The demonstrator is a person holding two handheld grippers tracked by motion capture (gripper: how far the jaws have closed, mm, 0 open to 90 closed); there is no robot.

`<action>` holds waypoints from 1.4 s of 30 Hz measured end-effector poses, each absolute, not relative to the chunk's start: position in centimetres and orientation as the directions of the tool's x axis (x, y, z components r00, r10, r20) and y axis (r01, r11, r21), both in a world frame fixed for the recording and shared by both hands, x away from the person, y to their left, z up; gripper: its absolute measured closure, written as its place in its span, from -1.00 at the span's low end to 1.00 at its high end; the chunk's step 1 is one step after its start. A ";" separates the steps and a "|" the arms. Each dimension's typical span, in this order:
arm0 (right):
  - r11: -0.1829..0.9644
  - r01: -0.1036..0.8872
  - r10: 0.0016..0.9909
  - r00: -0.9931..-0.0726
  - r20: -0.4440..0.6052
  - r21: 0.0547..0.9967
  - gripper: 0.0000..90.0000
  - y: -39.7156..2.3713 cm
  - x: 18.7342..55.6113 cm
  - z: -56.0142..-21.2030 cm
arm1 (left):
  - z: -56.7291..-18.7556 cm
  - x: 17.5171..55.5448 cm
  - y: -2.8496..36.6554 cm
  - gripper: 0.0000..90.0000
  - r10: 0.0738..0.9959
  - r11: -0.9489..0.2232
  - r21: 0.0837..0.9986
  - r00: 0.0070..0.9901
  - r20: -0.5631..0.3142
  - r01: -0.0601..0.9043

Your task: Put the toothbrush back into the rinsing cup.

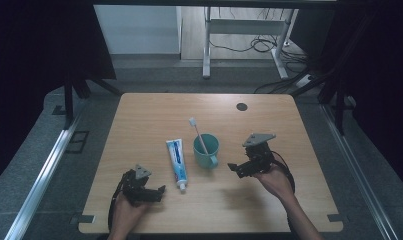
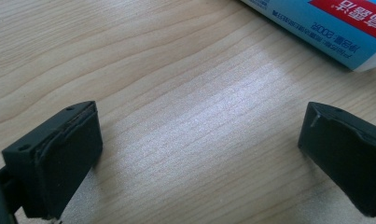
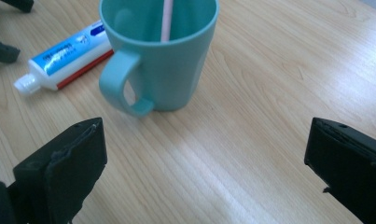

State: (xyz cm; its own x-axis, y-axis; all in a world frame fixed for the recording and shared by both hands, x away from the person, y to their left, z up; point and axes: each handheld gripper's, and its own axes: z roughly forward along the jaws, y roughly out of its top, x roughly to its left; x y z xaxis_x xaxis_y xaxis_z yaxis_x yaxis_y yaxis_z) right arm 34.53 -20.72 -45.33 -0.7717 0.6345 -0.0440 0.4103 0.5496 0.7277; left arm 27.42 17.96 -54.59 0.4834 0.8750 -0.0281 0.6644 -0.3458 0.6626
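A wooden table [image 1: 139, 120] was seen from above, with a person's two hands reaching in from the near edge, each holding a black two-jaw gripper. Near the middle lay a toothpaste tube [image 1: 177, 163], flat, its cap pointing toward the near edge. Just right of it stood a teal cup [image 1: 206, 151] with a toothbrush [image 1: 198, 134] leaning inside, bristles up and tilted toward the far left.

The left gripper [image 1: 157, 192] rested low on the table, near and left of the tube, its jaws spread apart and holding nothing. The right gripper [image 1: 232, 167] hovered just right of the cup, raised off the wood, jaws likewise wide apart and empty, aimed at the cup and its handle.

Judging from this, the work had barely begun: nothing was lifted, the tube lay closed and the brush sat in the cup. Grasping the tube and the brush or cup appeared to be what remained.

There was bare wood all around the three items, wide margins to the left and right edges, and only a small dark disc [image 1: 242, 106] near the far edge.
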 end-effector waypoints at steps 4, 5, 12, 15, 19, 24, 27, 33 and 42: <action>0.554 0.408 0.638 -0.768 -0.055 0.726 -1.00 -21.2 34.0 -45.8 | -54.6 27.4 18.0 -1.00 0.875 -0.346 0.663 0.484 -0.028 0.664; 0.551 0.409 0.641 -0.766 -0.055 0.727 -1.00 -21.4 33.8 -46.0 | -54.6 27.4 18.0 -1.00 0.873 -0.352 0.660 0.487 -0.025 0.664; 0.537 0.422 0.657 -0.752 -0.048 0.730 -1.00 -22.6 33.1 -47.1 | -54.6 27.4 18.0 -1.00 0.875 -0.346 0.660 0.483 -0.029 0.667; 0.530 0.432 0.665 -0.746 -0.042 0.730 -1.00 -23.2 32.8 -47.6 | -54.6 27.4 17.9 -1.00 0.876 -0.346 0.660 0.482 -0.028 0.666; 0.521 0.442 0.674 -0.738 -0.033 0.730 -1.00 -23.8 32.4 -48.5 | -54.6 27.4 17.9 -1.00 0.876 -0.346 0.660 0.482 -0.028 0.666; 0.515 0.453 0.679 -0.733 -0.023 0.728 -1.00 -24.5 31.8 -49.8 | -54.6 27.4 18.0 -1.00 0.875 -0.346 0.660 0.483 -0.029 0.667; 0.517 0.456 0.681 -0.732 -0.024 0.725 -1.00 -24.8 31.6 -50.5 | -54.6 27.4 17.9 -1.00 0.876 -0.345 0.661 0.482 -0.029 0.666; 0.527 0.461 0.680 -0.733 -0.029 0.714 -1.00 -25.0 31.2 -51.3 | -54.6 27.4 17.9 -1.00 0.876 -0.347 0.660 0.482 -0.027 0.667; 0.537 0.477 0.678 -0.735 -0.019 0.695 -1.00 -25.2 30.8 -53.2 | -54.6 27.5 17.9 -1.00 0.878 -0.343 0.661 0.478 -0.027 0.668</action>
